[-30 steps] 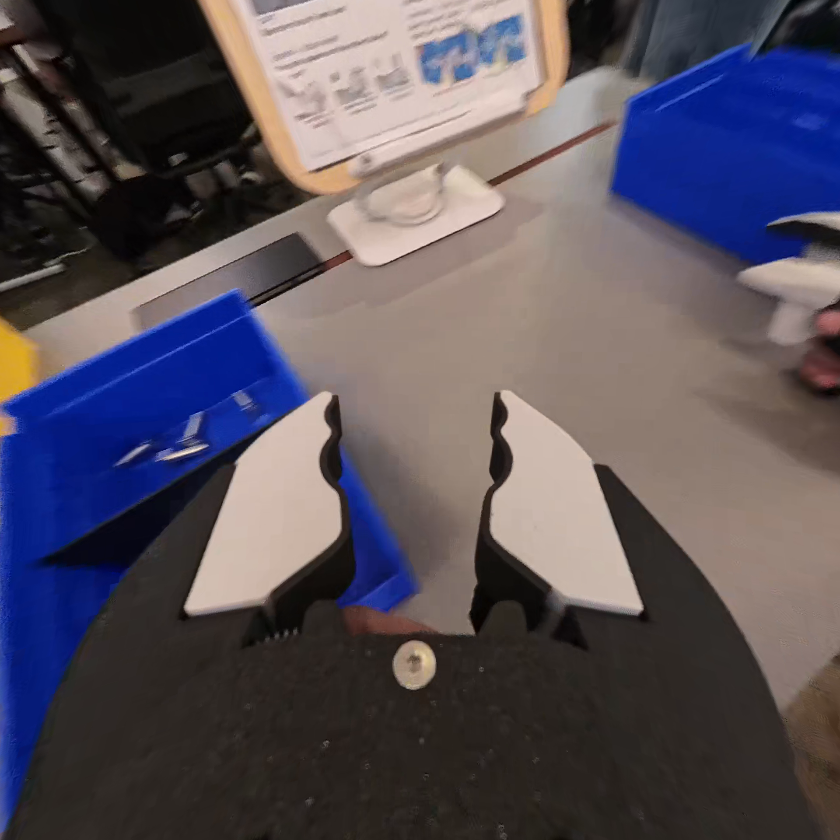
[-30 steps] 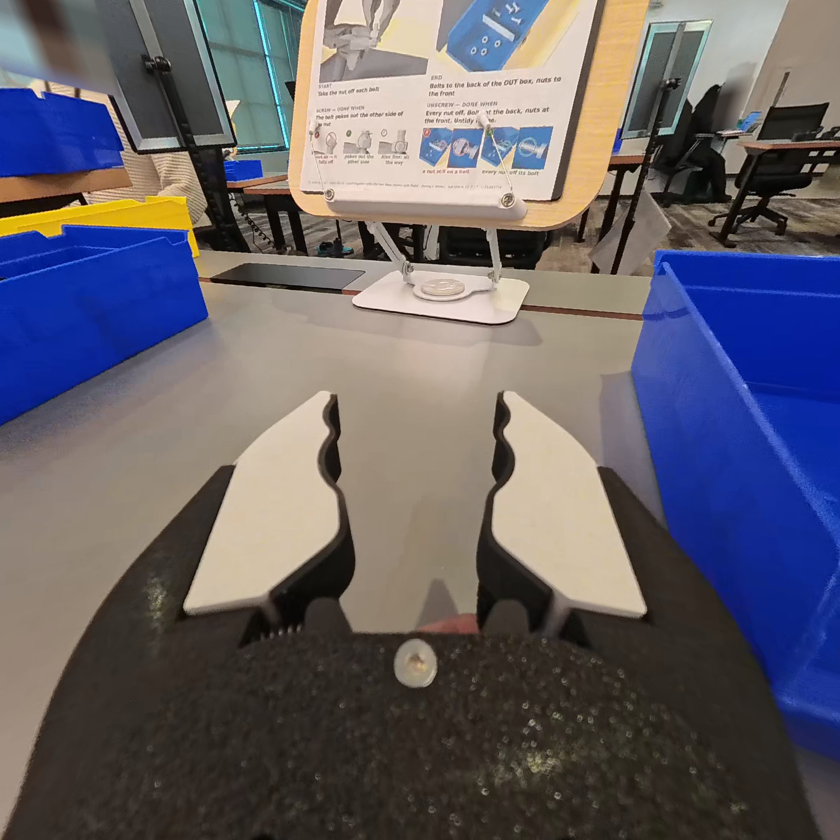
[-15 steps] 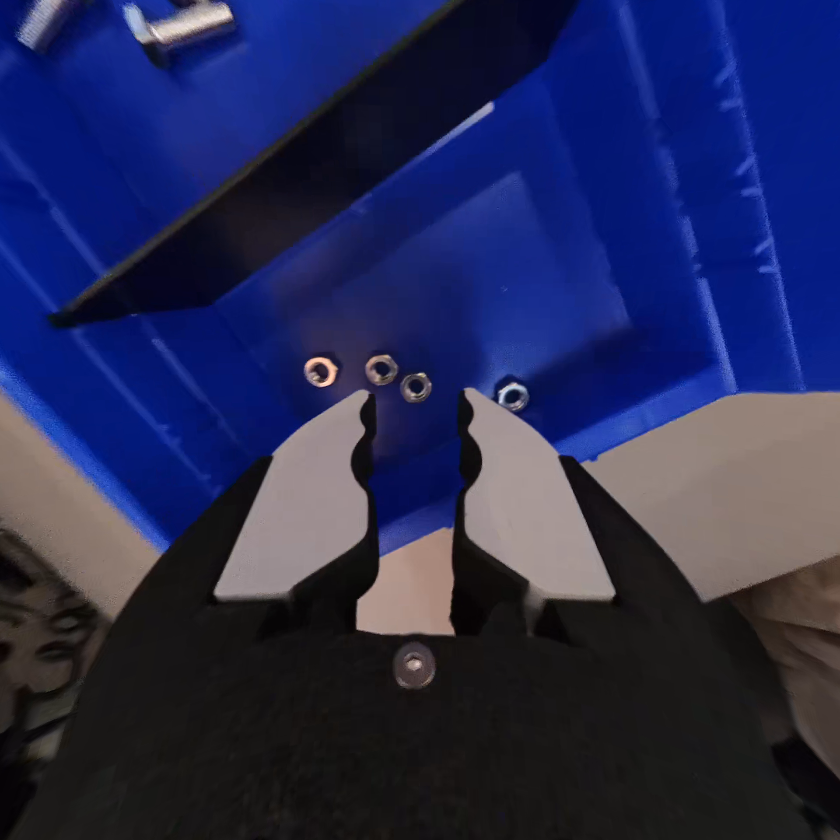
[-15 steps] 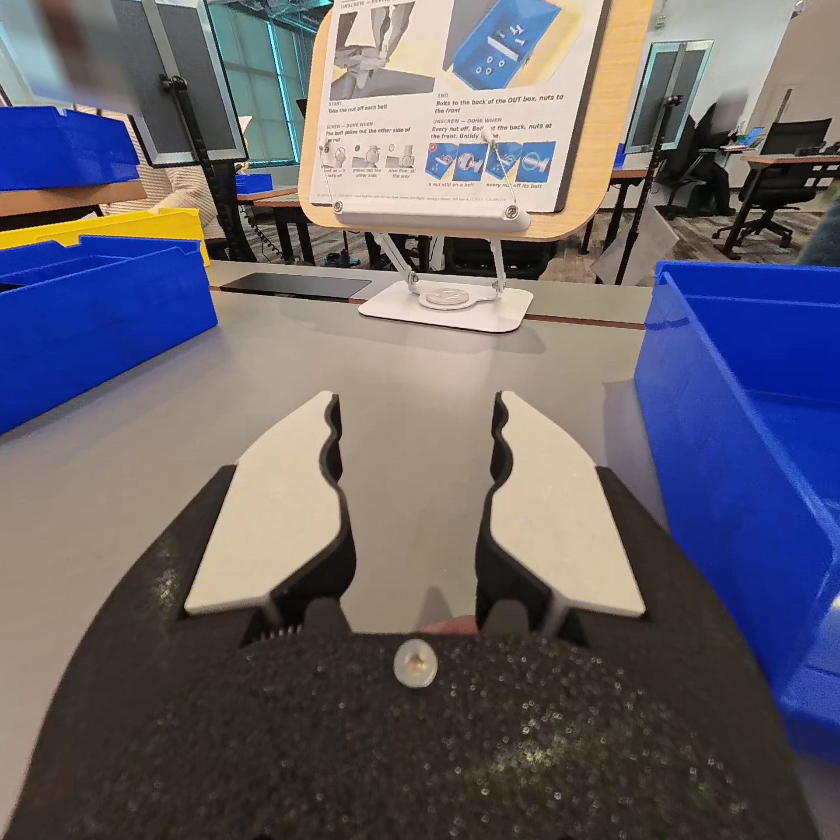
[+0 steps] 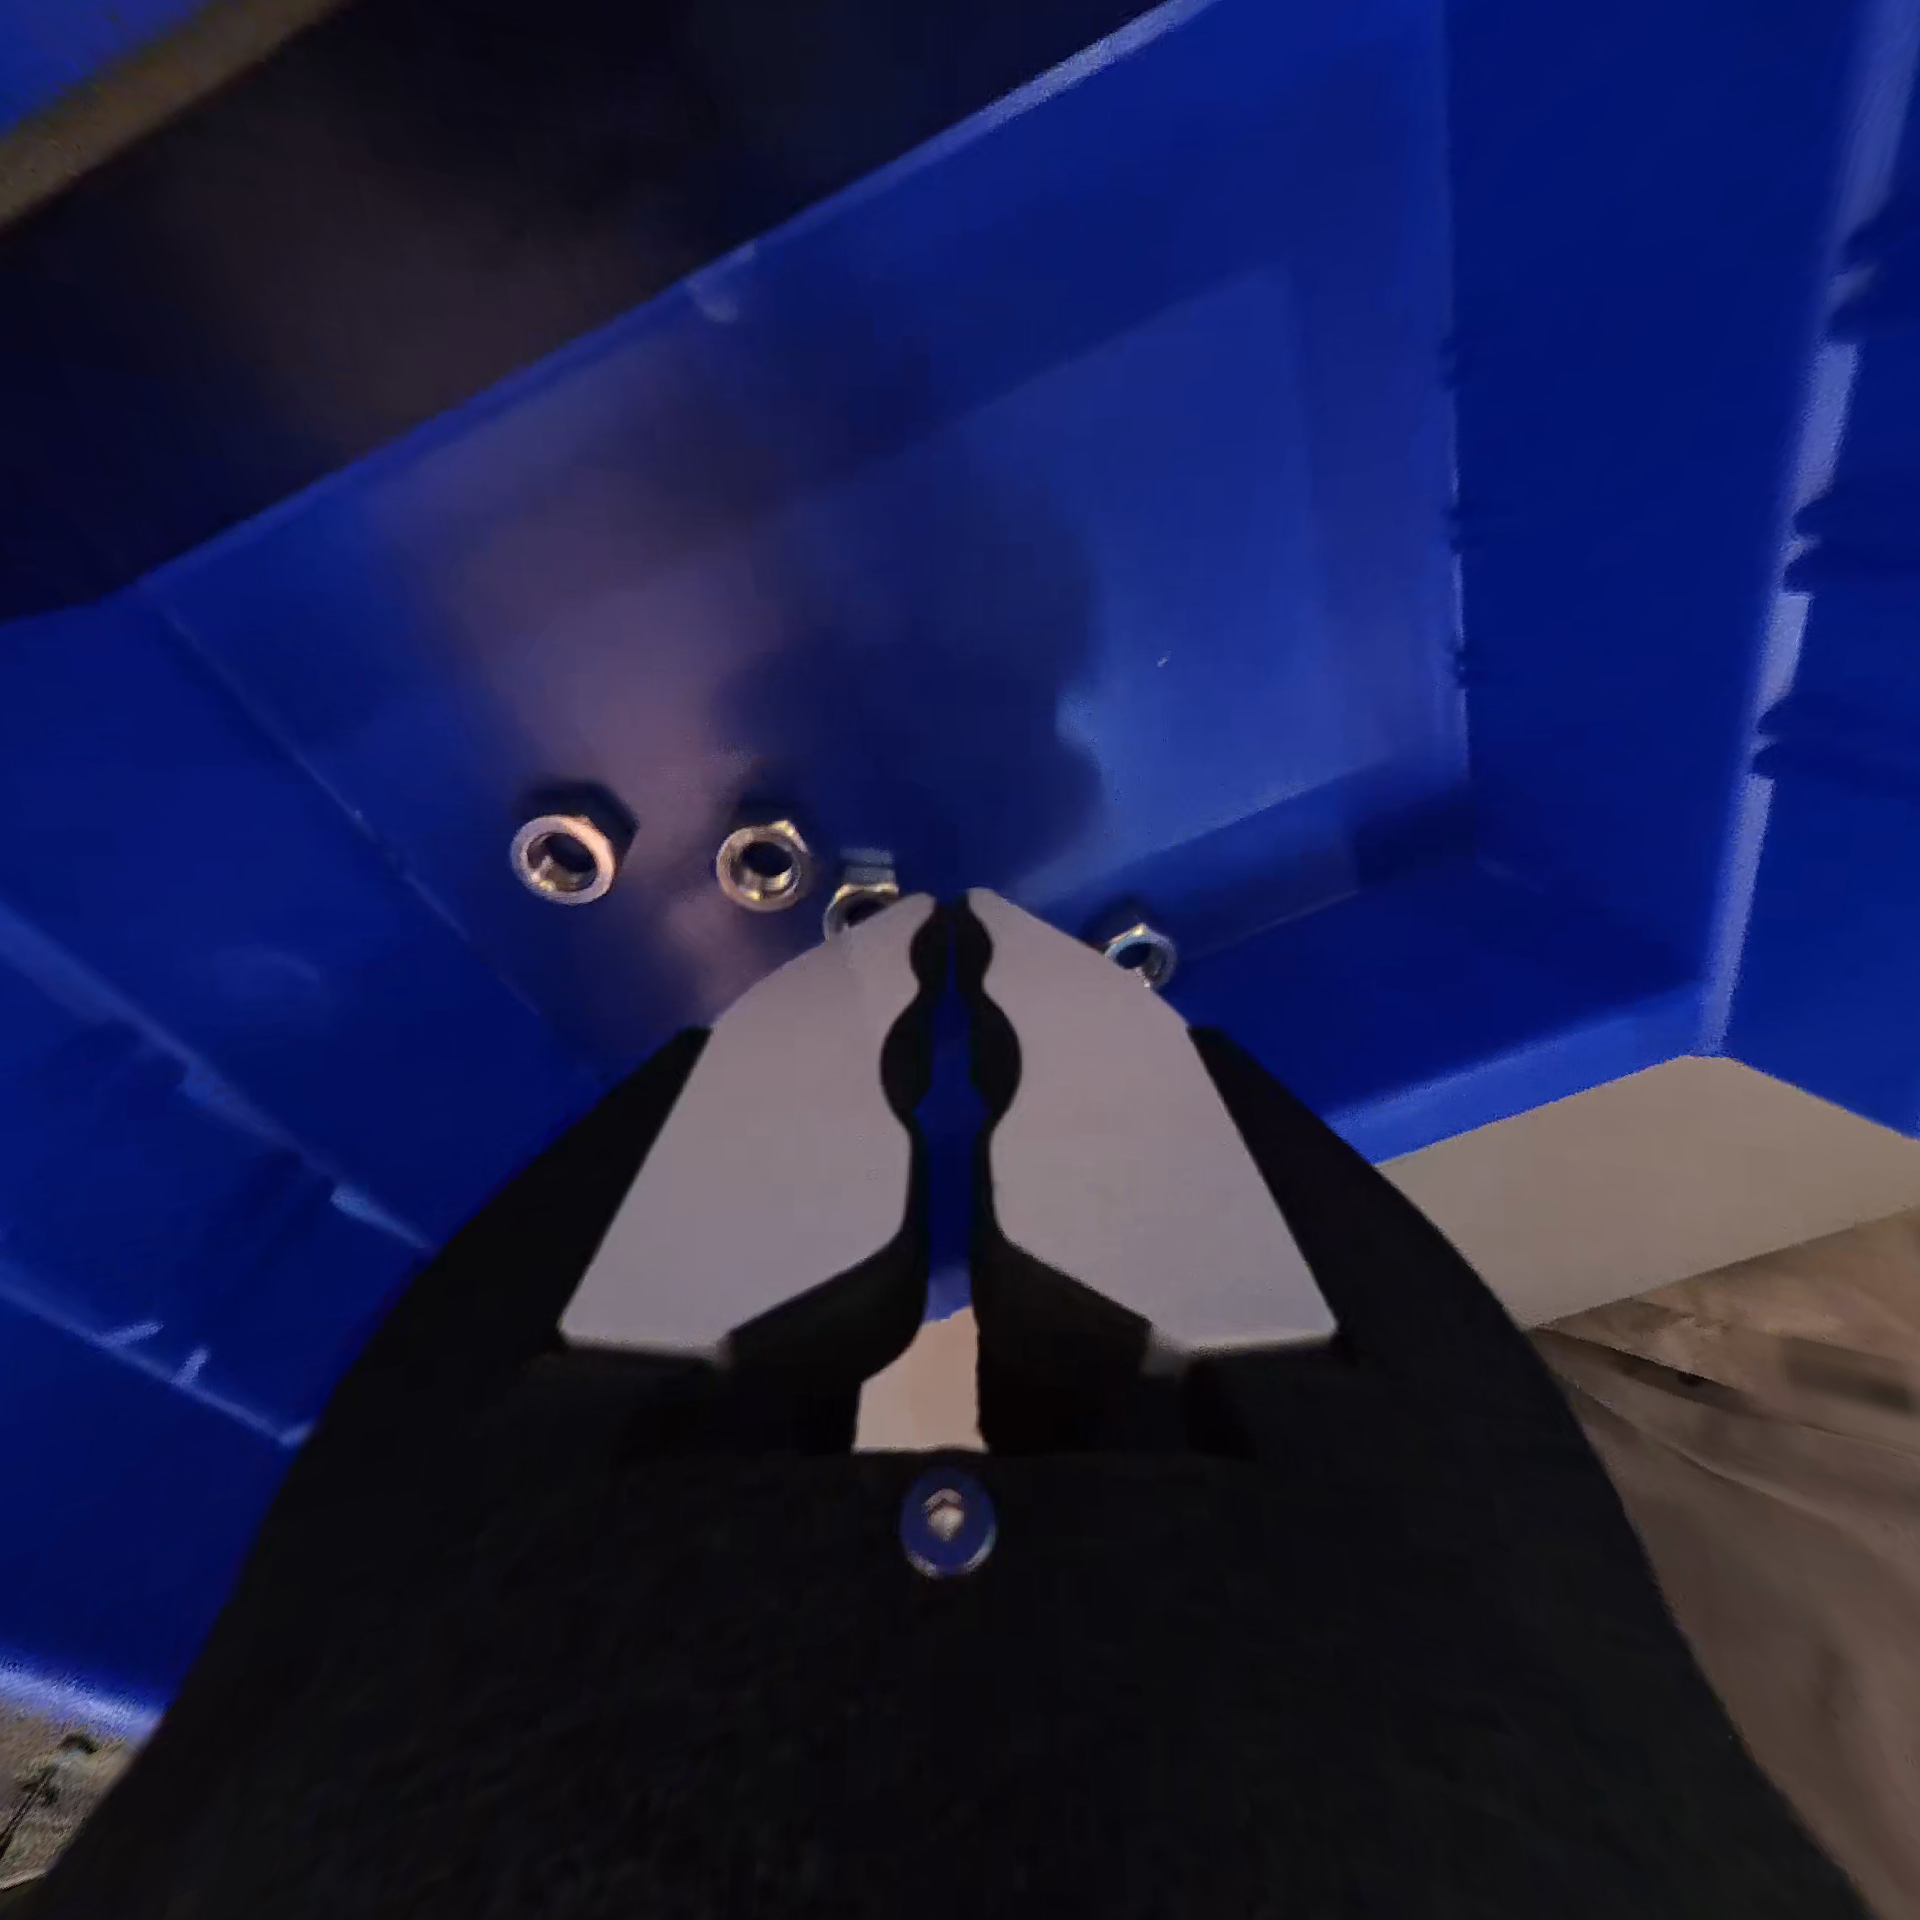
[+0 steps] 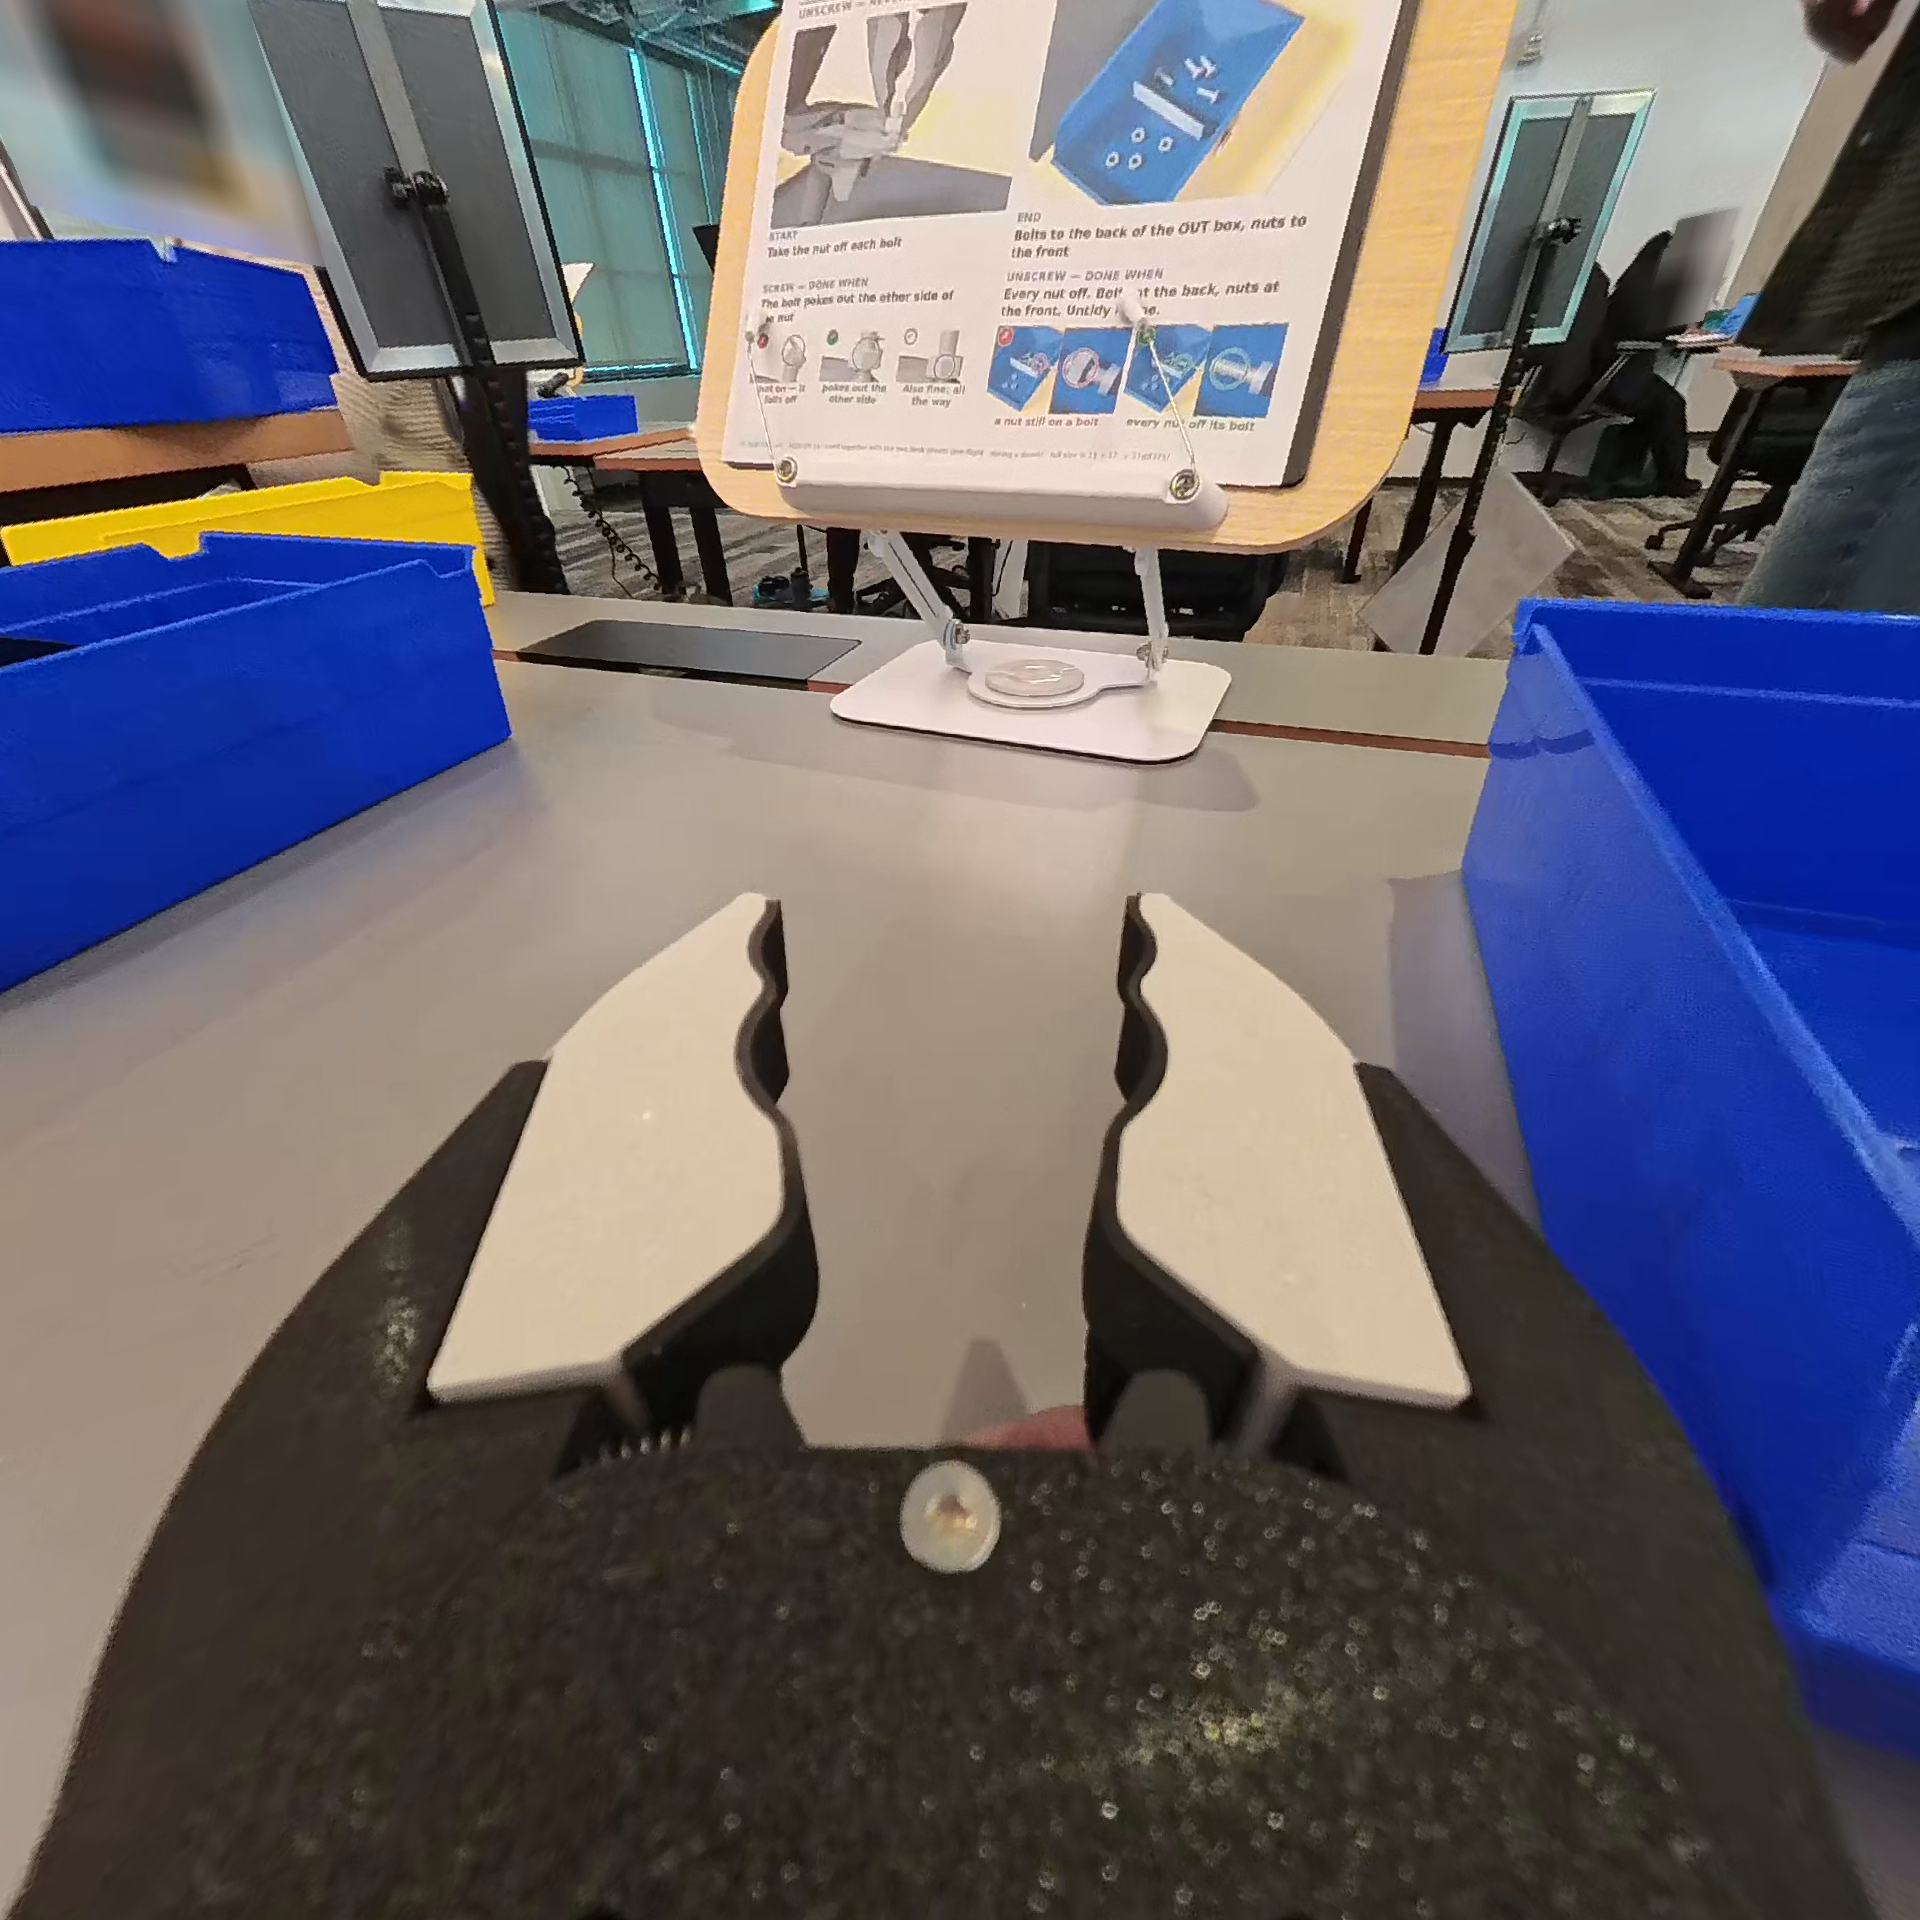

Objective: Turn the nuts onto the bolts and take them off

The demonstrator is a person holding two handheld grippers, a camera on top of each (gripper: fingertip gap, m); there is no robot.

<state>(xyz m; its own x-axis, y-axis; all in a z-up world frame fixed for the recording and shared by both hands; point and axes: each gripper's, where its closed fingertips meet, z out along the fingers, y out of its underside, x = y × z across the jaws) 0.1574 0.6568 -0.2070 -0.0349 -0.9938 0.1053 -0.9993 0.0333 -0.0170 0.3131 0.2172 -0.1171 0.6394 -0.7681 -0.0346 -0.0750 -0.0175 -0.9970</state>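
In the left wrist view my left gripper (image 5: pixel 951 906) points down into the front compartment of a blue bin (image 5: pixel 1195 499). Its fingertips meet, and I see nothing between them. Several silver nuts lie on the bin floor. One nut (image 5: pixel 559 854) and a second nut (image 5: pixel 762 865) lie to the left of the tips. A third nut (image 5: pixel 854 902) is half hidden by the left finger, and another nut (image 5: pixel 1138 951) by the right finger. No bolts show. My right gripper (image 6: pixel 951 920) is open and empty above the grey table (image 6: pixel 935 831).
A dark divider (image 5: pixel 312 260) crosses the bin above the nuts. In the right wrist view a blue bin (image 6: pixel 1714 1039) stands on the right and another blue bin (image 6: pixel 229 707) on the left. An instruction board on a white stand (image 6: pixel 1029 696) is at the back. A person stands at the far right. Across from one pair of fingers to the other is roughly 50 cm. The nut (image 5: pixel 1138 951) lies around 4 cm away from my left fingertips.
My left gripper swung from the table down into the left bin, came closer to the nuts and closed from open to shut. The right gripper has hardly moved.
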